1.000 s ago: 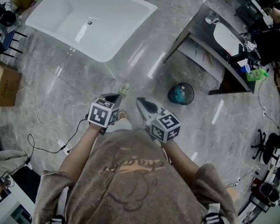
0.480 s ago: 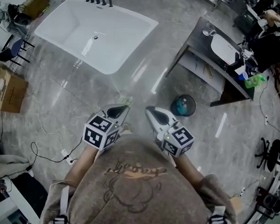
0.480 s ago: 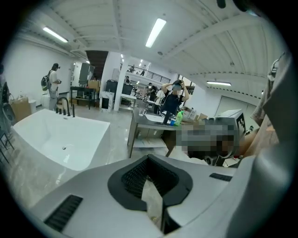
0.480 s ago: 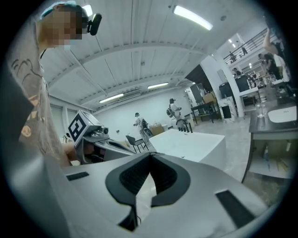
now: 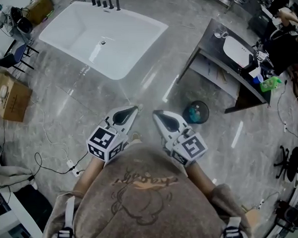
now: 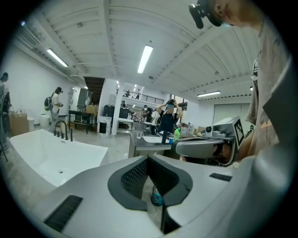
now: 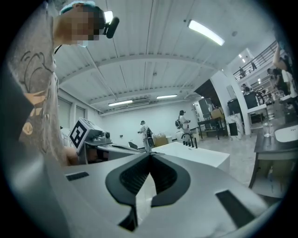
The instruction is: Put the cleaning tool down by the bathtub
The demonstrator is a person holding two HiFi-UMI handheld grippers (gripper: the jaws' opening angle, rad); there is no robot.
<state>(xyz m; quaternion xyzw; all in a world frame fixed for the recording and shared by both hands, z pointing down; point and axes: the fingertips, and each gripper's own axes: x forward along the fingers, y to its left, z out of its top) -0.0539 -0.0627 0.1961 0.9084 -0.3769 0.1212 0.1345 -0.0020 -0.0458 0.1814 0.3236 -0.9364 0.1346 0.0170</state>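
**Both grippers empty, the tool not yet by the tub**

The person stands on the grey floor (image 5: 66, 103) facing the bathtub (image 5: 136, 52). The left gripper (image 5: 134, 109) and right gripper (image 5: 155, 113) are held out side by side, close together but not touching. Each has its jaws pressed together at the tips, with nothing clamped between them. Through the slit behind the left one's tips, only a bit of floor and something blue show.

I can't say for certain which thing is the cleaning tool. My best guess is the round dark object with teal in it (image 5: 196, 113). It sits on the floor just beside the near corner of the dark vanity (image 5: 219, 43), well apart from the tub.

If that is the tool, fetching it comes first. To do that well:

- Spread the jaws of the nearer gripper, the right one, before reaching down.
- Come at it from above, clear of the vanity leg, and close on a firm edge rather than the curved side.
- Carry it low and set it on bare floor next to the tub's near corner, outside the basin.
- Keep away from the cable (image 5: 51, 137) on the left of the floor.
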